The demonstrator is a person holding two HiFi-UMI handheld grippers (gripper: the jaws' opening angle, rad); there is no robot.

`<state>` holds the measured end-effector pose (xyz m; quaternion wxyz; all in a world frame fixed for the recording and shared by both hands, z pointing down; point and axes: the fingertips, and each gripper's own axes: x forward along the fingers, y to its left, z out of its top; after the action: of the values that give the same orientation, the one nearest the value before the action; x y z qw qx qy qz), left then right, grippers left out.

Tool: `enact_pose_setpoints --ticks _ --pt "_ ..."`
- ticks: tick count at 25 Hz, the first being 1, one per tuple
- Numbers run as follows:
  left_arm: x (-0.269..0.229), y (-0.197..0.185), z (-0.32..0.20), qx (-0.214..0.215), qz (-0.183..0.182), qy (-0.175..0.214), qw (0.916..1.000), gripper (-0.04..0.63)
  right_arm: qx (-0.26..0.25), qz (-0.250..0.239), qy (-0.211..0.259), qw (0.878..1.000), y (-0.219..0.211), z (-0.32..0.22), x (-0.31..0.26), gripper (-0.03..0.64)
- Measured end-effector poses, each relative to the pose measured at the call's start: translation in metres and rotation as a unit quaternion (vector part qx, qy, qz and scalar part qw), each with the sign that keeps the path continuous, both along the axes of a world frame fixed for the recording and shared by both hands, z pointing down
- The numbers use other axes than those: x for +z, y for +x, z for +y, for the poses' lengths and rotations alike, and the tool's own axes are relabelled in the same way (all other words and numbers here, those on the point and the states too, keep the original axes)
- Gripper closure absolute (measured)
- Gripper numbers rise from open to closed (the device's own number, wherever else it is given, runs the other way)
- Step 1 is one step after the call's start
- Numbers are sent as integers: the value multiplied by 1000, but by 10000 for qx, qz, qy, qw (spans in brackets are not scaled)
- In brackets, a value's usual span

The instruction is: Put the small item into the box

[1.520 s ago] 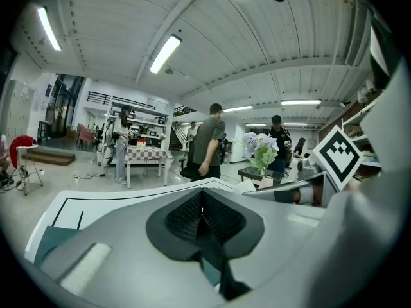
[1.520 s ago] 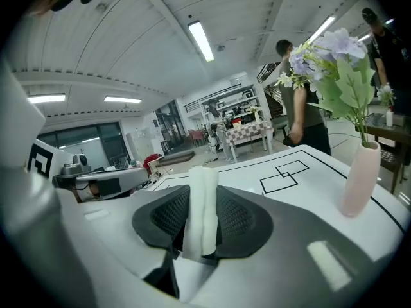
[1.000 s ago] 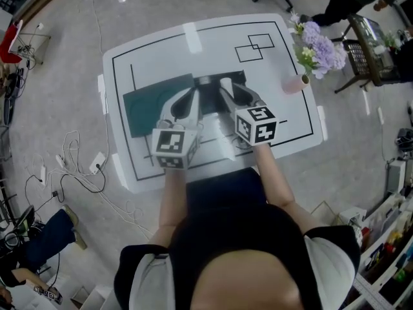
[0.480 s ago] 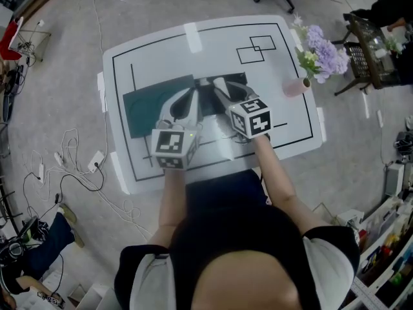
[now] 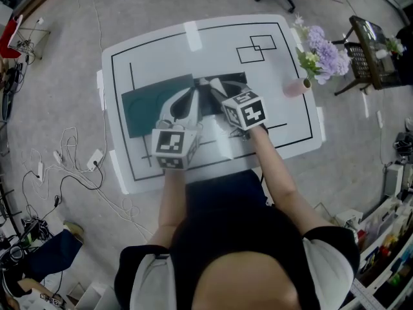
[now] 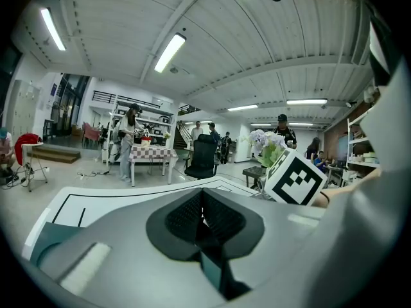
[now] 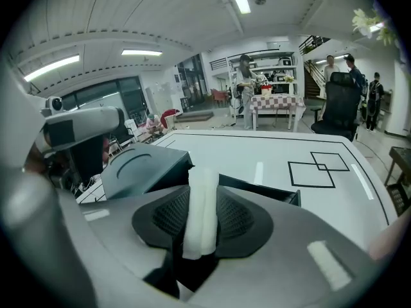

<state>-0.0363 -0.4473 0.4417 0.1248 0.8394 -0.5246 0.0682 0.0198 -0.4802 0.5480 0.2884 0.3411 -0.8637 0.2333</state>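
Clamping the small white item [image 7: 199,226] upright between the right gripper [image 5: 215,89] pads, just above the open dark box [image 5: 236,80] — left gripper [image 6: 202,201] pinched shut beside the teal lid [image 5: 143,108].

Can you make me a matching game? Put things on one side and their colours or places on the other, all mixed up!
Things:
1. small white item
2. flowers
3. box lid
4. vase

Colour or place:
A. pink
B. pinched between the jaws of the right gripper
C. purple
D. dark green

Pairs: 1-B, 2-C, 3-D, 4-A
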Motion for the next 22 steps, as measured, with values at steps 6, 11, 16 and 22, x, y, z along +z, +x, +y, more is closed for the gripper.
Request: enact_pose_setpoints --ticks 6,11,16,22 --pt "0 -2 -1 -52 10 -8 10000 584 -253 420 -151 9987 -1 -2 13 492" --pt "2 -2 0 -44 25 -31 10000 586 -577 750 -257 9952 -6 -1 22 492" --pt "-1 -7 -2 -134 47 -4 9999 584 -883 1065 -363 9897 -11 -1 31 491" --pt "3 -9 -4 -160 73 -46 9998 584 -1102 1022 -593 9869 -18 1 36 489"
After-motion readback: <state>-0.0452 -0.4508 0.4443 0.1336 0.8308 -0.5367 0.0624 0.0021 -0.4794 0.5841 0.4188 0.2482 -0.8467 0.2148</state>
